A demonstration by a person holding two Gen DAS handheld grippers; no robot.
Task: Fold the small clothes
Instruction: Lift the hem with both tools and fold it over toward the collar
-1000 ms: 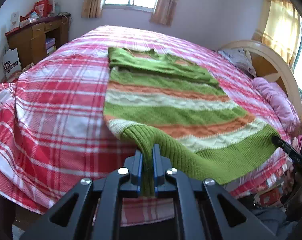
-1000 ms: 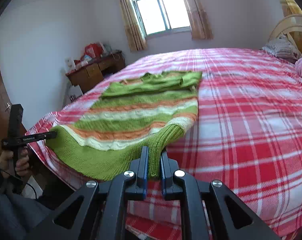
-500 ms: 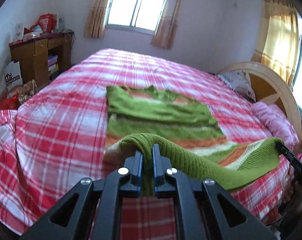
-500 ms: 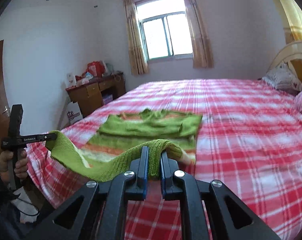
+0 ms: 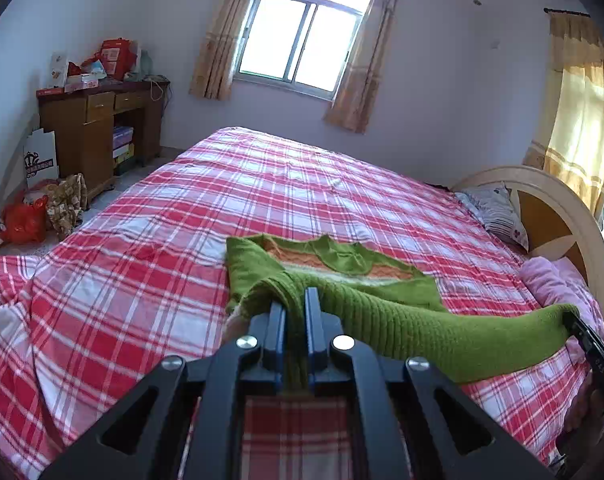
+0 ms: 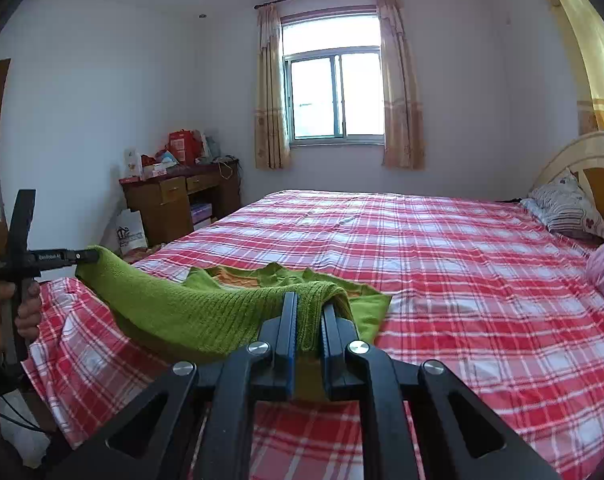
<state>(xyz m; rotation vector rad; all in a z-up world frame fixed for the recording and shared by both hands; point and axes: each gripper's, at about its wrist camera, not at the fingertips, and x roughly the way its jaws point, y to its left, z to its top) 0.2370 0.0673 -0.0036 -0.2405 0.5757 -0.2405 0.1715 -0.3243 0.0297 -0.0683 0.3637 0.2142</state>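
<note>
Green ribbed knit fills the near ground: the green, orange and cream striped knitted sweater [image 5: 341,276] lies on the red-and-white plaid bedspread [image 5: 150,280], and its ribbed hem is lifted off the bed, stretched in a sagging band between the two tools. The left gripper [image 5: 294,304] is clamped tight on one hem corner, the cloth pinched between its blue-lined fingers [image 5: 277,320]. The right gripper [image 6: 307,312] is closed on the other corner in the same way, knit bunched over its tips. Each tool shows in the other's camera: the right one at the far right edge of the left view, the left one at the left edge of the right view with the person's hand [image 6: 6,312] on its handle.

Under the raised hem the collar end of the sweater rests flat on the bed, the neckline facing the window. The hanging band hides the middle of the garment from both cameras.

Around the bed: a brown wooden desk [image 5: 90,136] piled with red boxes against the left wall, a white paper bag [image 5: 41,158] leaning beside it, a red plastic bag [image 5: 24,224] on the floor, a curtained sliding window [image 6: 335,96], a cream wooden headboard [image 5: 557,216], a patterned pillow [image 6: 565,208] and a pink folded blanket [image 5: 549,280].
</note>
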